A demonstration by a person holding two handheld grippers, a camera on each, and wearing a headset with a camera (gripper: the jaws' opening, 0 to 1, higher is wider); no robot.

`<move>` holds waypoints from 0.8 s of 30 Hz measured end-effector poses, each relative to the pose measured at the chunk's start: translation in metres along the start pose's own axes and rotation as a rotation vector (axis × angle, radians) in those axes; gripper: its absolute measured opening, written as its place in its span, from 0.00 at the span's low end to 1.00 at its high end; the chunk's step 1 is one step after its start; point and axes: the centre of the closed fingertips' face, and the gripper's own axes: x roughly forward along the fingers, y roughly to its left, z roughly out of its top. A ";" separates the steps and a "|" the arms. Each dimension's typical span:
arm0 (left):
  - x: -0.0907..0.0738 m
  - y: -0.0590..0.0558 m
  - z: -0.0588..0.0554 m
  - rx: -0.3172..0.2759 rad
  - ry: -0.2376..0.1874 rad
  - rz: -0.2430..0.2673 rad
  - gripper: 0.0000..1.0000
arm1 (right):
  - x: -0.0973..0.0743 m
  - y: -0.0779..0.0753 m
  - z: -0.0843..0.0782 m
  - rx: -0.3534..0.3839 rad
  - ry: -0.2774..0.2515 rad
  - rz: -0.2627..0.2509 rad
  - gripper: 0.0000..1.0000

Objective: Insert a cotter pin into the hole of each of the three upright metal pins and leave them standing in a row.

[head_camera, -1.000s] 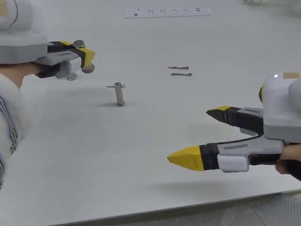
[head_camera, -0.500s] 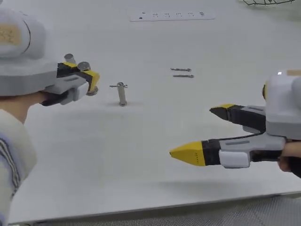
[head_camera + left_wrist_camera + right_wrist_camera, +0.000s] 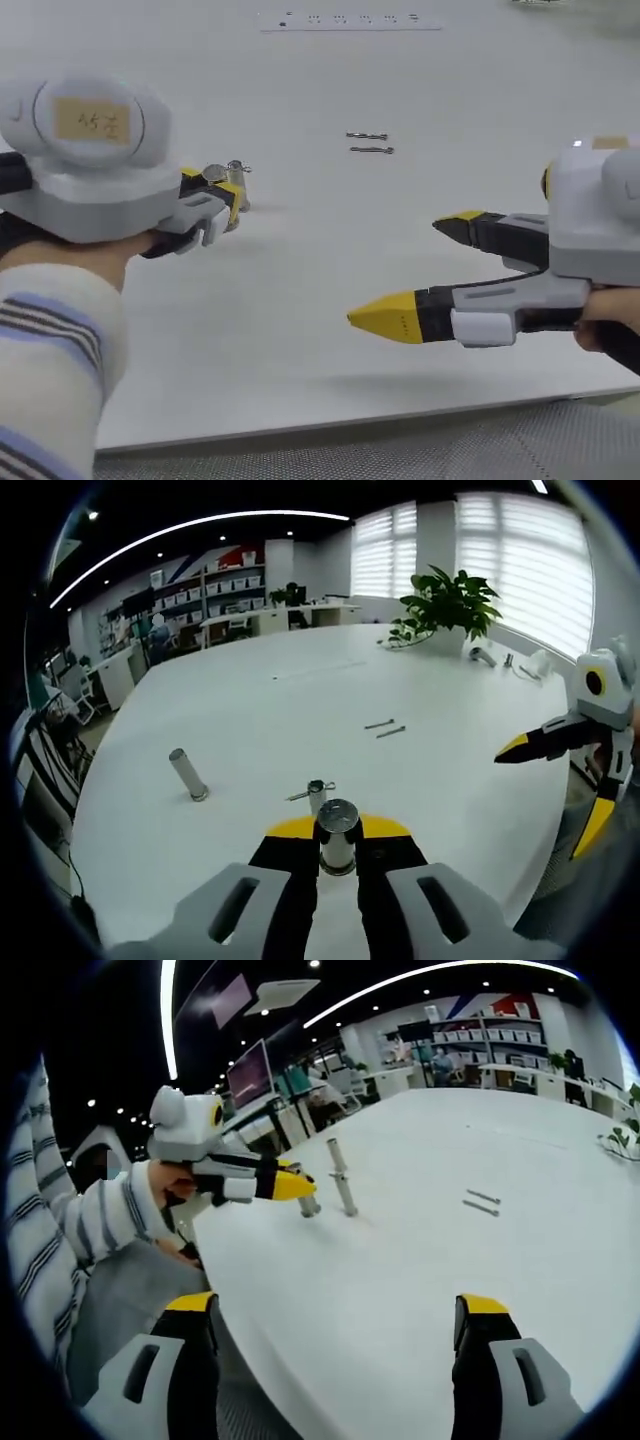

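On the table (image 3: 300,330), your right tongs (image 3: 392,270) gape empty. Your left tongs (image 3: 338,852) are clamped on a metal pin (image 3: 338,820) just beside the finished pin (image 3: 317,796); set down carelessly and you'll topple it. The third pin (image 3: 187,775) stands apart. The loose cotter pins (image 3: 385,727) could roll if bumped.

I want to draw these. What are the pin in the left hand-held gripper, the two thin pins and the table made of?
Held pin: probably metal, grey and shiny; its flat top catches light. Thin pins: likely metal wire, with a silvery glint. Table: smooth, dull white, maybe laminate; hard to tell.
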 end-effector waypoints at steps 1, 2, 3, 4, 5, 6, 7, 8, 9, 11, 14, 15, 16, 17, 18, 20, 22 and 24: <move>0.001 0.001 -0.003 -0.007 0.005 0.004 0.11 | 0.000 0.000 0.000 0.000 0.000 0.001 0.99; 0.002 0.001 -0.005 -0.014 0.007 0.007 0.11 | 0.000 0.000 0.000 0.002 0.001 0.001 0.99; 0.003 0.002 -0.007 -0.012 0.009 0.008 0.11 | 0.000 -0.001 0.000 0.003 0.004 0.002 0.99; 0.004 0.002 -0.009 -0.016 0.013 0.011 0.11 | 0.000 -0.001 -0.001 0.003 0.005 0.002 0.99; 0.005 0.002 -0.011 -0.018 0.015 0.013 0.11 | 0.001 -0.001 -0.001 0.003 0.008 0.002 0.99; 0.006 0.003 -0.013 -0.035 0.017 0.014 0.11 | 0.001 -0.001 -0.001 0.003 0.010 0.002 0.99; 0.006 0.004 -0.015 -0.055 0.019 0.014 0.11 | 0.001 -0.001 -0.001 0.003 0.010 0.001 0.99; 0.007 0.004 -0.016 -0.062 0.019 0.015 0.11 | 0.001 -0.001 -0.001 0.002 0.010 0.001 0.99; 0.008 0.005 -0.018 -0.065 0.019 0.016 0.11 | 0.001 -0.001 -0.001 0.001 0.010 0.002 0.99; 0.010 0.005 -0.020 -0.074 0.019 0.021 0.11 | 0.001 0.000 -0.002 0.002 0.012 0.005 0.99; 0.012 0.006 -0.024 -0.095 0.021 0.026 0.11 | 0.002 0.001 -0.004 0.004 0.019 0.009 0.99; 0.012 0.006 -0.024 -0.098 0.016 0.033 0.11 | 0.002 0.001 -0.004 0.005 0.022 0.010 0.99; 0.013 0.007 -0.024 -0.096 0.010 0.045 0.11 | 0.002 0.001 -0.005 0.005 0.025 0.012 0.99; 0.013 0.008 -0.024 -0.097 0.012 0.046 0.11 | 0.003 0.001 -0.005 0.006 0.026 0.014 0.99; 0.013 0.008 -0.025 -0.091 0.016 0.047 0.11 | 0.003 0.001 -0.006 0.007 0.027 0.015 0.99; 0.014 0.009 -0.027 -0.085 0.020 0.052 0.11 | 0.003 0.001 -0.006 0.008 0.029 0.017 0.99; 0.014 0.009 -0.029 -0.091 0.022 0.064 0.11 | 0.004 0.003 -0.006 0.010 0.029 0.027 0.99; 0.012 0.009 -0.030 -0.118 0.012 0.069 0.11 | 0.005 0.005 -0.006 -0.001 0.032 0.032 0.99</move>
